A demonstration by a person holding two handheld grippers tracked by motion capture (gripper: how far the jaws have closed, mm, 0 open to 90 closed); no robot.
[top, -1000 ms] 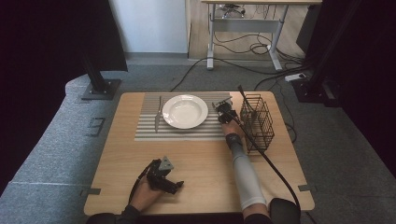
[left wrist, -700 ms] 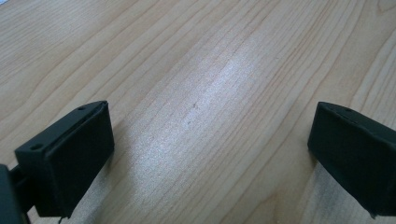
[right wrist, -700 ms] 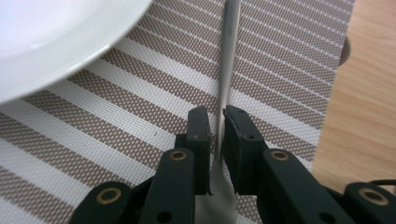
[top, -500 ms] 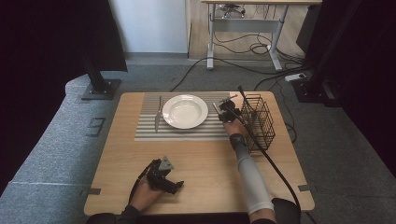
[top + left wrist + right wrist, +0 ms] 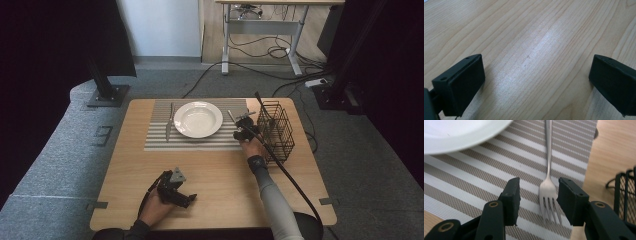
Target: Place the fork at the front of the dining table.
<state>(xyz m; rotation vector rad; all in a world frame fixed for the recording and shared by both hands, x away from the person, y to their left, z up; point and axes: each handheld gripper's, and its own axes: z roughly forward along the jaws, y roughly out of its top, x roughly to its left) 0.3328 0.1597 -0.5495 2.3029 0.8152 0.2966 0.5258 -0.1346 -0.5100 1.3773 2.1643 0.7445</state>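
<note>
A wooden table stands on grey carpet, with dark curtains at both sides and a desk frame behind. On it lies one striped placemat carrying one white plate, one knife to the left of the plate and one fork to its right. One black wire basket stands just beside the mat's right edge.

The person's right forearm stretches forward across the table, its right gripper low over the mat. Its jaws have just been opening and stand partly apart, the fork's tines lying flat on the mat between them with neither pad pressing on it.

The left hand rests near the table's front edge, its left gripper spread wide over bare wood, holding nothing.
</note>
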